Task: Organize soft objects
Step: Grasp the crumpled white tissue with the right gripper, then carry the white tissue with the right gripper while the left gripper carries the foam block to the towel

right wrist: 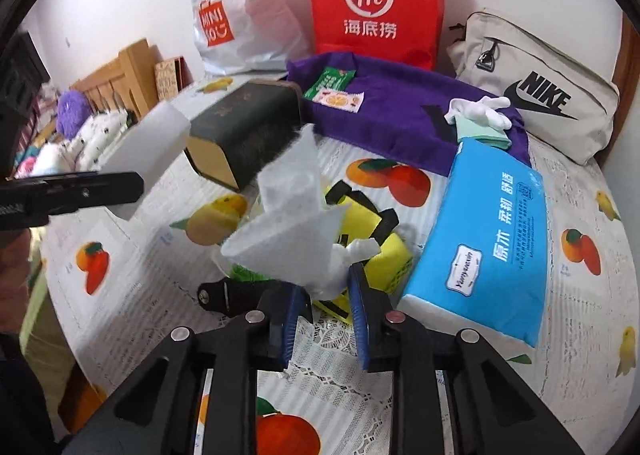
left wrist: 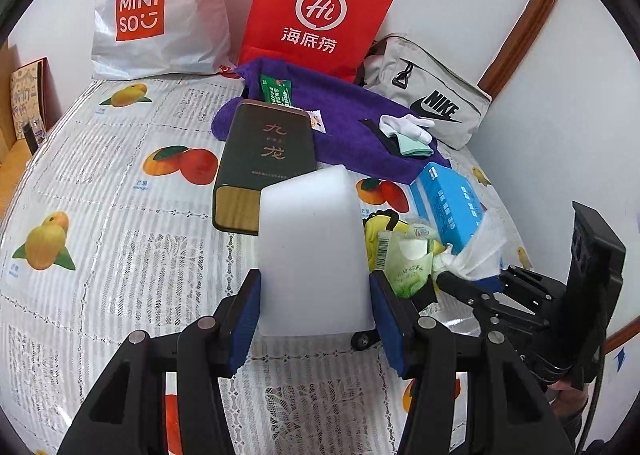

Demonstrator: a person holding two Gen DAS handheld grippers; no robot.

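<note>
Left wrist view: the left hand-held gripper [left wrist: 314, 309] grips a white foam block [left wrist: 312, 251] between its blue pads, lifted above the fruit-print counter [left wrist: 100, 191]. The block stands tall above the pads and is held near its lower end, so a tilt or a slackened squeeze could let it pivot out and drop onto the dark tin [left wrist: 266, 159] just behind it. To the right, the right hand-held gripper [left wrist: 452, 279] pinches a tissue [left wrist: 486, 247] close to the green wipes pack [left wrist: 412, 263].

Right wrist view: the right hand-held gripper [right wrist: 326, 295] is clenched on the bunched lower end of the tissue [right wrist: 292, 227], which fans up loose in front of the yellow pouch [right wrist: 376, 243], beside the blue tissue pack [right wrist: 484, 231]. Thin paper pinched at one corner is likely to tear under a sharp pull, or to trail and snag on the pouch's black straps. The foam block [right wrist: 156, 151] hangs at left in the other gripper; with both loads raised over the clutter, a crossing move could knock them together. The purple towel [right wrist: 384, 111] and white glove [right wrist: 480, 111] lie behind, untouched.
</note>
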